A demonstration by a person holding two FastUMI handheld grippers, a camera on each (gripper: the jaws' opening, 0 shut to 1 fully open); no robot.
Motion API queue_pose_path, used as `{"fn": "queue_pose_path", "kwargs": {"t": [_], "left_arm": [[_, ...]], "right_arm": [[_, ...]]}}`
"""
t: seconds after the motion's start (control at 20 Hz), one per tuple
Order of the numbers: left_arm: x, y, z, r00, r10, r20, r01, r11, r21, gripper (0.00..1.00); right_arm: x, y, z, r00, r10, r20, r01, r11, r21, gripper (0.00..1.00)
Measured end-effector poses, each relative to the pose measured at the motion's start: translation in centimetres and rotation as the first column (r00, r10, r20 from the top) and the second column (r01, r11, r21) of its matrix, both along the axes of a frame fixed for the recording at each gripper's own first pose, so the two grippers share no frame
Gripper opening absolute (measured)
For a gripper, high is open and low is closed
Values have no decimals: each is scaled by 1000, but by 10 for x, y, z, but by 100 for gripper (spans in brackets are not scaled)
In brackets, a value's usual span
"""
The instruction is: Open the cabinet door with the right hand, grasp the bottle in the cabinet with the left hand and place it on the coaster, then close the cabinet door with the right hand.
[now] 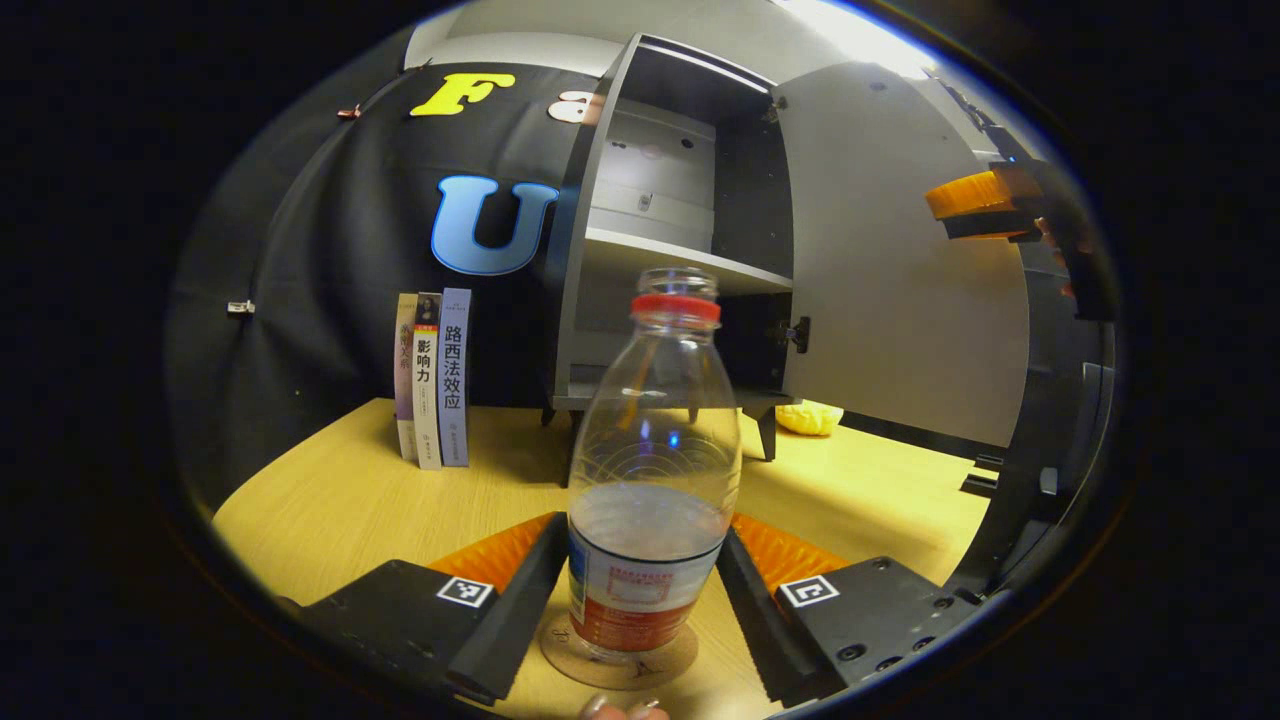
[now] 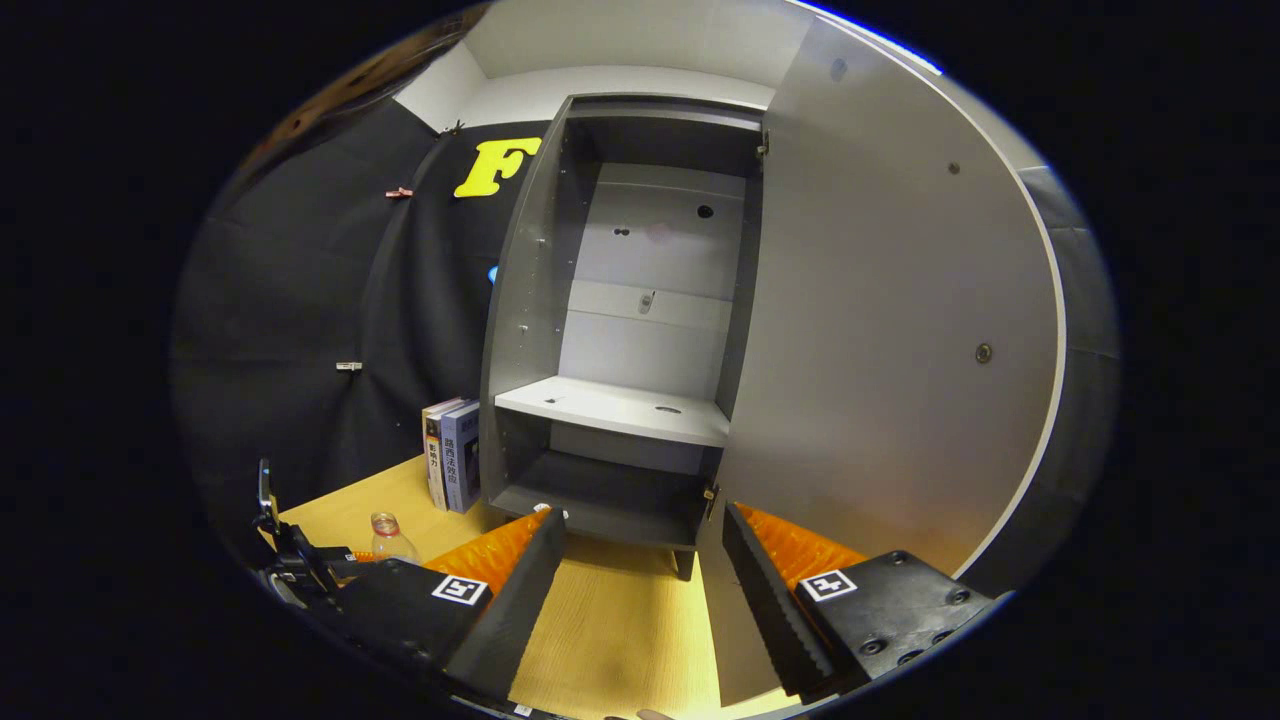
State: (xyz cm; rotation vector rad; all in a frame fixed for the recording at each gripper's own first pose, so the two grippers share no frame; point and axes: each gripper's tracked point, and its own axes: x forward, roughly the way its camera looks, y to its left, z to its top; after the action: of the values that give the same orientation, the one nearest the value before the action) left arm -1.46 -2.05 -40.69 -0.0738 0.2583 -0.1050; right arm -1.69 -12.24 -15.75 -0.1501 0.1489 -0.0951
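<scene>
From my left gripper I see the bottle standing upright on the round coaster on the wooden table. The bottle is between the two fingers; a narrow gap shows on either side of the label, so the jaws look slightly parted rather than pressing — I cannot tell for certain whether they touch it. It is clear plastic with a red neck ring, no cap, and some water in the lower part. Two fingertips of a hand peek in at the near edge.

Farther back, three books stand upright to the left of the grey cabinet. The cabinet door is swung wide open to the right, and a yellow object lies on the table below it. The other gripper shows at the far right, beside the door's edge.

From my right gripper, the jaws are spread wide and hold nothing — they point at the cabinet's lower compartment. The shelf above it is bare.
</scene>
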Motion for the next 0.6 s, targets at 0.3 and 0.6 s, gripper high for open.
{"fn": "queue_pose_path", "kwargs": {"t": [0.3,0.6], "left_arm": [[6,5,14,1000,28,7,-28,999,16,95],[21,10,66,998,46,39,-48,998,40,95]], "right_arm": [[3,4,3,1000,6,-5,-6,1000,-14,97],[3,3,32,999,-14,40,14,1000,-14,97]]}}
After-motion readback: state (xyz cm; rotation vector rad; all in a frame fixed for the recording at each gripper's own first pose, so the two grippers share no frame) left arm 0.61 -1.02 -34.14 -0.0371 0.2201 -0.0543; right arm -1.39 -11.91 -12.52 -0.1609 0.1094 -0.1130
